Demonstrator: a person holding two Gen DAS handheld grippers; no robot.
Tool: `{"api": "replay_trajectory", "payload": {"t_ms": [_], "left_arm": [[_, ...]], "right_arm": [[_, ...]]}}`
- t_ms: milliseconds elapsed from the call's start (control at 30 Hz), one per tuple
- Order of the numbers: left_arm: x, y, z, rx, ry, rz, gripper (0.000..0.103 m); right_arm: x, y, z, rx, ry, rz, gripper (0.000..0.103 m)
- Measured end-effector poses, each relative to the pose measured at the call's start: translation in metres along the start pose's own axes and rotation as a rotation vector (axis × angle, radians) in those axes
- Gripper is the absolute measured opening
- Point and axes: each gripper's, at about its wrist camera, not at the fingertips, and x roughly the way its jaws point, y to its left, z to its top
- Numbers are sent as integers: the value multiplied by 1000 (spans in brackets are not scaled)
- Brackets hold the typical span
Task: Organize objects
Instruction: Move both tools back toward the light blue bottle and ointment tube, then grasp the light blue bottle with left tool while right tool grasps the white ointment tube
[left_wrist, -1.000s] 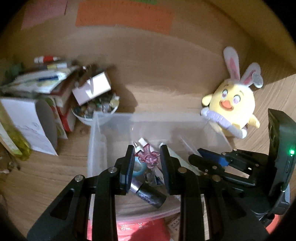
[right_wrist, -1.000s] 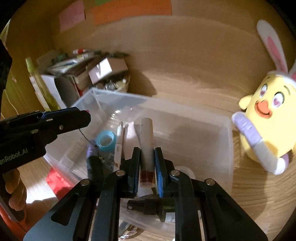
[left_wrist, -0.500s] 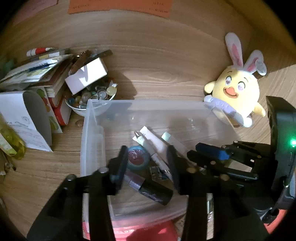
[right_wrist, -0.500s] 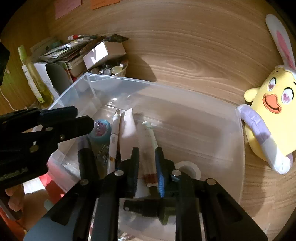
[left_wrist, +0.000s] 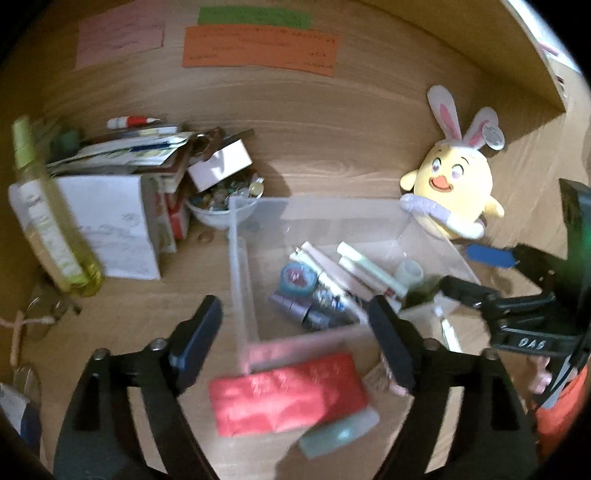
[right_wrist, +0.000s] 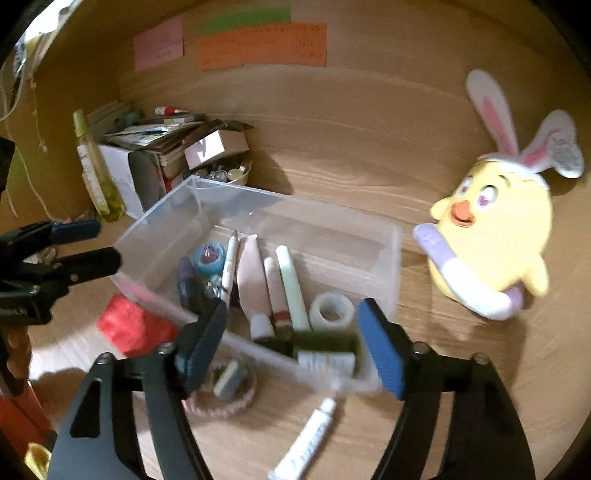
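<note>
Currently we find both the left tool (left_wrist: 295, 343) and right tool (right_wrist: 291, 336) spread wide and empty; several items fill the clear bin (right_wrist: 384, 251), while a white tube (right_wrist: 306, 443) and red packet (left_wrist: 288, 395) remain on the surface (right_wrist: 369, 155)

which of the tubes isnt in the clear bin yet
The small white tube lying on the wooden desk in front of the clear bin, near the right gripper. The pink, white and pale green tube all lie inside the bin.

Yellow bunny-eared plush (right_wrist: 495, 236), sticky notes (right_wrist: 262, 46) on wall
</note>
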Motion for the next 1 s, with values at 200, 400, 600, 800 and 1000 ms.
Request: {"api": "replay_trajectory", "payload": {"t_ms": [200, 400, 600, 800, 1000], "left_arm": [[-13, 0, -33, 16, 29, 13, 90], [-12, -5, -67, 23, 85, 13, 90], [-1, -16, -92, 41, 157, 4, 90], [12, -32, -98, 77, 201, -13, 90], [29, -32, -89, 75, 226, -18, 90]], "right_arm": [[-17, 3, -32, -31, 10, -61, 78], [-14, -5, -67, 21, 63, -71, 78], [0, -14, -93, 90, 135, -32, 78], [10, -16, -100, 133, 166, -3, 73], [22, -10, -97, 107, 192, -2, 52]]}}
